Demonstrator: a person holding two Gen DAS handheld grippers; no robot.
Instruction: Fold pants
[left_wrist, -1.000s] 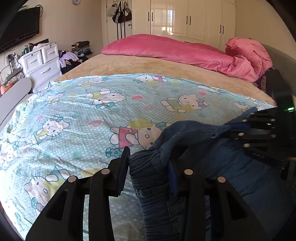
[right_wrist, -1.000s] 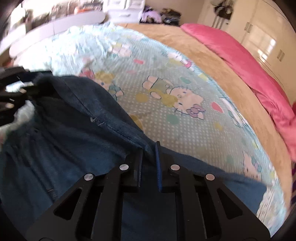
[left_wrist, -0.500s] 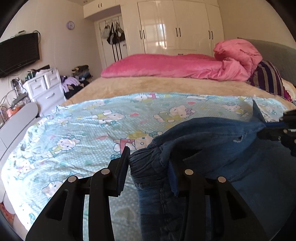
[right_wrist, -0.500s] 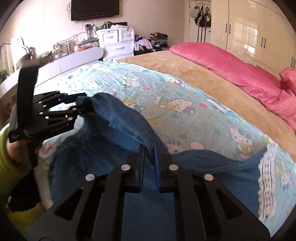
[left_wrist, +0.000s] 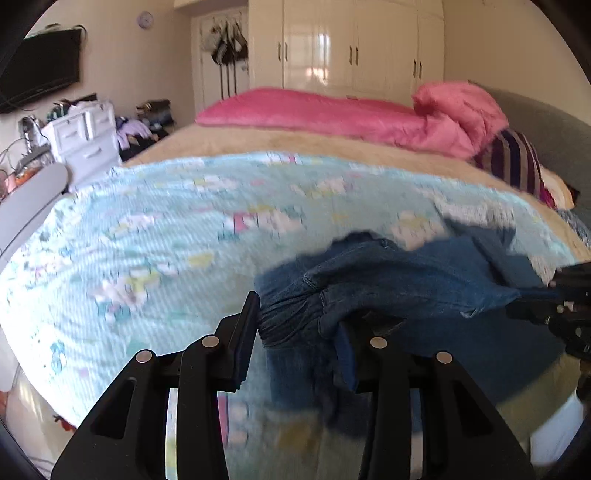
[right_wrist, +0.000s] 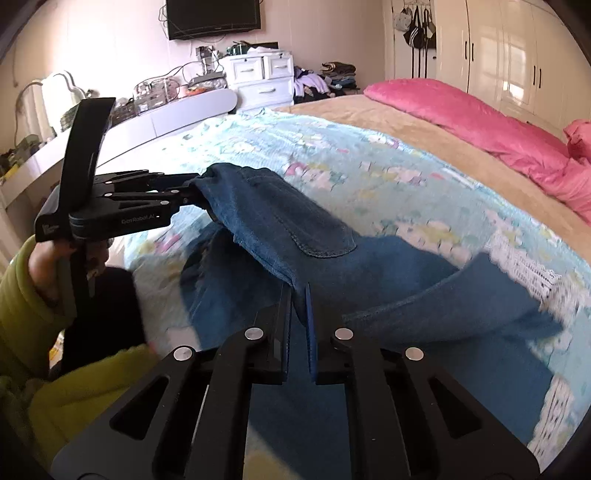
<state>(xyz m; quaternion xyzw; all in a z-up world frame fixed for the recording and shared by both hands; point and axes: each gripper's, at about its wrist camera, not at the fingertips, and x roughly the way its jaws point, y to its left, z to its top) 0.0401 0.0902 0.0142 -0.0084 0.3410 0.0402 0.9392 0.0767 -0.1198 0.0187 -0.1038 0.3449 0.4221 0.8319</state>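
The left black two-finger gripper (left_wrist: 299, 325) has its jaws clamped on a bunched gather of blue denim pants (left_wrist: 388, 273), the fingers held fairly wide by the thick wad of cloth. Seen from the right wrist view, it (right_wrist: 192, 192) reaches sideways, level, gripped from below by a hand (right_wrist: 48, 254) in a yellow-green sleeve (right_wrist: 22, 295). The right black two-finger gripper (right_wrist: 298, 295) has its jaws nearly together, pinching a thin edge of the same cloth and holding it raised.

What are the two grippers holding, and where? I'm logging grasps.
Both hold the jeans: left gripper on the bunched waistband, right gripper on a fabric edge.
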